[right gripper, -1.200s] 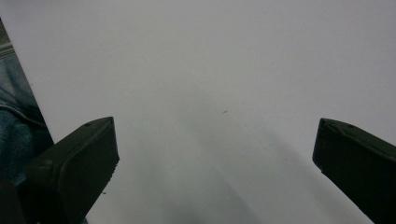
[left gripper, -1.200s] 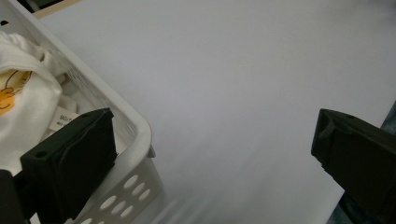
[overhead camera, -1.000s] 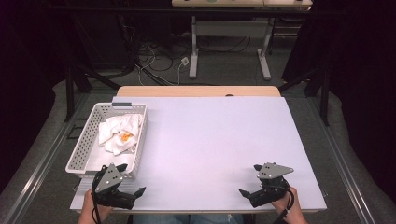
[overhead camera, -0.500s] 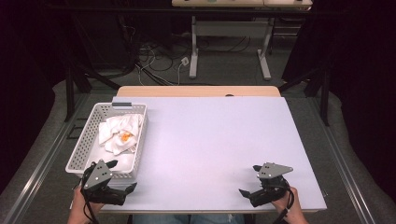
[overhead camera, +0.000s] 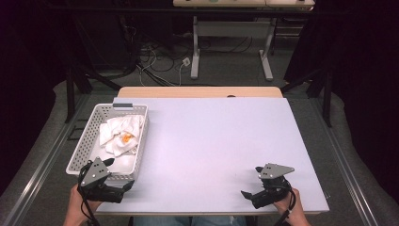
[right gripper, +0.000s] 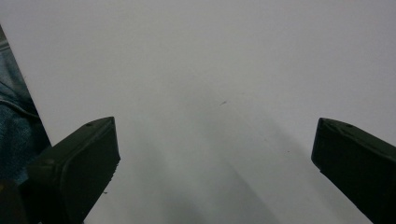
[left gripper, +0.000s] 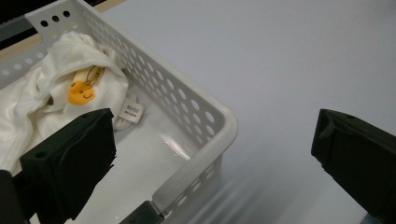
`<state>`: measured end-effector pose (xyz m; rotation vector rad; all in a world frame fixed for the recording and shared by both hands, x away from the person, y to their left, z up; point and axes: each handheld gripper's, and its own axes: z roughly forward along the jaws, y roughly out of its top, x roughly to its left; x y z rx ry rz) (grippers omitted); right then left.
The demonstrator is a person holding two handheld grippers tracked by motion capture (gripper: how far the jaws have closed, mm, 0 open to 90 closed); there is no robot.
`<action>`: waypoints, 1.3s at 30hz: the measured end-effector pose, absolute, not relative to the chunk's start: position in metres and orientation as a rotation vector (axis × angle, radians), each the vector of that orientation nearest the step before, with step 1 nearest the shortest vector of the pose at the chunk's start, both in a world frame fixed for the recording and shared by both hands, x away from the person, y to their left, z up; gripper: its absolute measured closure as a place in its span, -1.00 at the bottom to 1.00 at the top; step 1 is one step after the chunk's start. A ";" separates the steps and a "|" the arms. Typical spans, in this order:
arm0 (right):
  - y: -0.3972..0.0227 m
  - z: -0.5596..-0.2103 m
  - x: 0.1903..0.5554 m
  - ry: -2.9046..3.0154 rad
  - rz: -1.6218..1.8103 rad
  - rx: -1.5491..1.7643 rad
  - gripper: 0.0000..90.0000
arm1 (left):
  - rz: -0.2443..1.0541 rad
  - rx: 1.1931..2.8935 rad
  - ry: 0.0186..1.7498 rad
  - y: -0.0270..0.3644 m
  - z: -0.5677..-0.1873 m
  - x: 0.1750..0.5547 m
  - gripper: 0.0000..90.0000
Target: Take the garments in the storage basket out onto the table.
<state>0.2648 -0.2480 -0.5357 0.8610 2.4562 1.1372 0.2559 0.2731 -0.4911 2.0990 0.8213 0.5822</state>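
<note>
At the basket's near corner, left gripper wide, empty; white garment untouched inside. Right gripper wide, idle on table.

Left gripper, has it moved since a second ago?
Yes. The left gripper has shifted left along the table's near edge and now sits at the basket's near end.

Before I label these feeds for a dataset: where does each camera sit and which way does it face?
High view: fixed above the person's side, looking forward and down on the table; both hands, left gripper and right gripper show.
Left gripper view: rides the left gripper, faces the basket corner and white cloth; its open jaws show.
Right gripper view: rides the right gripper, faces bare table; its open jaws show.
Shared: high and left gripper views both show basket and cloth.
</note>
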 end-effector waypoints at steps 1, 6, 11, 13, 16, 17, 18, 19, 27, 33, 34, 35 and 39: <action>-0.248 -0.535 0.265 2.466 1.129 0.862 -0.99 | 0.575 2.090 0.830 0.274 -0.490 0.257 -1.00; -0.248 -0.536 0.266 2.467 1.127 0.857 -0.99 | 0.567 2.072 0.839 0.277 -0.488 0.263 -1.00; -0.247 -0.538 0.266 2.476 1.124 0.859 -0.99 | 0.568 2.072 0.852 0.279 -0.487 0.269 -1.00; -0.247 -0.539 0.267 2.467 1.141 0.851 -0.99 | 0.563 2.063 0.865 0.280 -0.486 0.273 -1.00; -0.246 -0.538 0.267 2.471 1.136 0.854 -0.99 | 0.574 2.079 0.869 0.280 -0.484 0.278 -1.00; -0.246 -0.538 0.267 2.474 1.128 0.858 -0.98 | 0.576 2.080 0.872 0.280 -0.484 0.280 -1.00; -0.247 -0.538 0.267 2.482 1.132 0.857 -0.98 | 0.572 2.079 0.876 0.281 -0.483 0.282 -1.00; -0.247 -0.538 0.267 2.479 1.128 0.859 -0.98 | 0.567 2.079 0.881 0.281 -0.483 0.284 -1.00; -0.246 -0.539 0.268 2.478 1.133 0.856 -0.98 | 0.584 2.073 0.926 0.286 -0.477 0.304 -1.00; -0.245 -0.539 0.268 2.485 1.128 0.861 -0.98 | 0.591 2.053 0.982 0.294 -0.474 0.317 -1.00; -0.245 -0.539 0.268 2.493 1.117 0.862 -0.98 | 0.590 2.045 1.000 0.297 -0.473 0.322 -1.00; -0.245 -0.539 0.268 2.489 1.126 0.860 -0.98 | 0.593 2.041 1.010 0.299 -0.473 0.324 -1.00; -0.245 -0.539 0.268 2.485 1.130 0.862 -0.98 | 0.586 2.041 1.041 0.305 -0.473 0.332 -1.00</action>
